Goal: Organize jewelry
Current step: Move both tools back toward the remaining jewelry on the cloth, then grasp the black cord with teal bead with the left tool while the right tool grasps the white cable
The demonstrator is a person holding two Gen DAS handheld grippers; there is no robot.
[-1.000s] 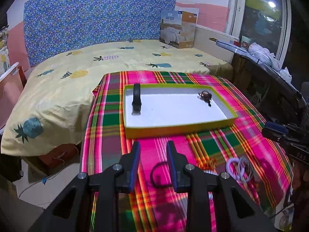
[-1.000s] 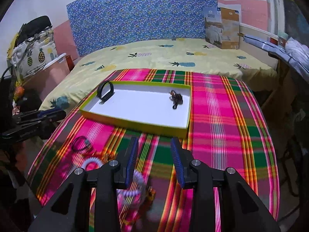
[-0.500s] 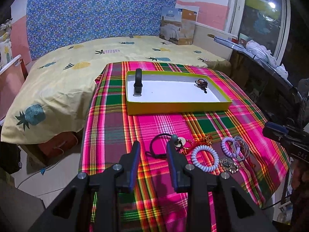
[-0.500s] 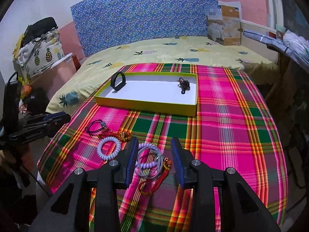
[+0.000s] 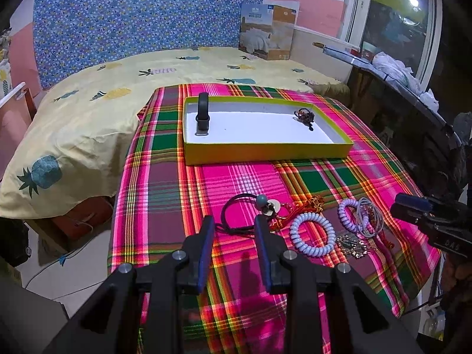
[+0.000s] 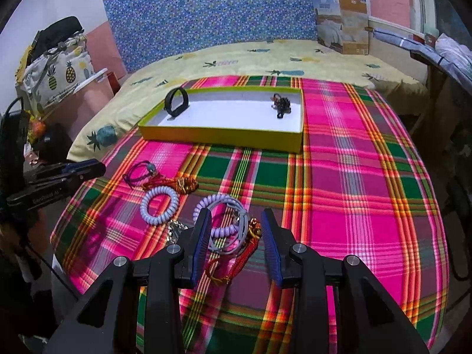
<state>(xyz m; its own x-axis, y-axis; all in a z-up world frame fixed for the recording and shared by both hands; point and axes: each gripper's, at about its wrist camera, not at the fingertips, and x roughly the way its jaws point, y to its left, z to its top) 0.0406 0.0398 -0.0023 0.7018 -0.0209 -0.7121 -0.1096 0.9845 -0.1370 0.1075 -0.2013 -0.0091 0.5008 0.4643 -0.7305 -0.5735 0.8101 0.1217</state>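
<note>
Both tools have drawn back from the yellow tray (image 5: 265, 153) and sit lower. A second ago the tray lay just ahead of the left tool (image 5: 234, 230); now it is well beyond. The black cord loop (image 5: 236, 215) lies just past that tool's tips. The purple coil ring (image 6: 219, 215) and red tassel (image 6: 236, 262) now lie between the right tool's (image 6: 236, 221) tips.
</note>
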